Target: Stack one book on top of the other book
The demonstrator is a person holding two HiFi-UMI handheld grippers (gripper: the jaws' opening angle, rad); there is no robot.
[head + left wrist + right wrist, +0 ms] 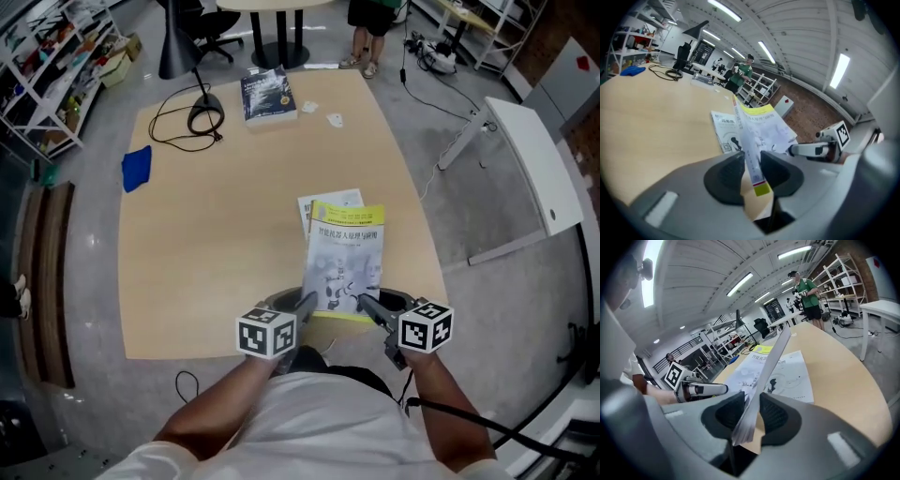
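From the head view, the yellow-and-white book (345, 267) lies lengthwise from the desk's (216, 244) near edge towards its far edge, yellow band away. It overlaps a white book (323, 208). A third, dark book (269, 96) sits at the desk's far edge, well apart. The left gripper (305, 305) and right gripper (367, 305) hold the near corners. The desk's left half lies bare.

In the left gripper view, the left gripper's (751, 161) fingers clamp narrowly on the book's (761, 129) spine corner, raised off the desk.

In the right gripper view, the right gripper's (752, 411) fingers pinch the page edge likewise.
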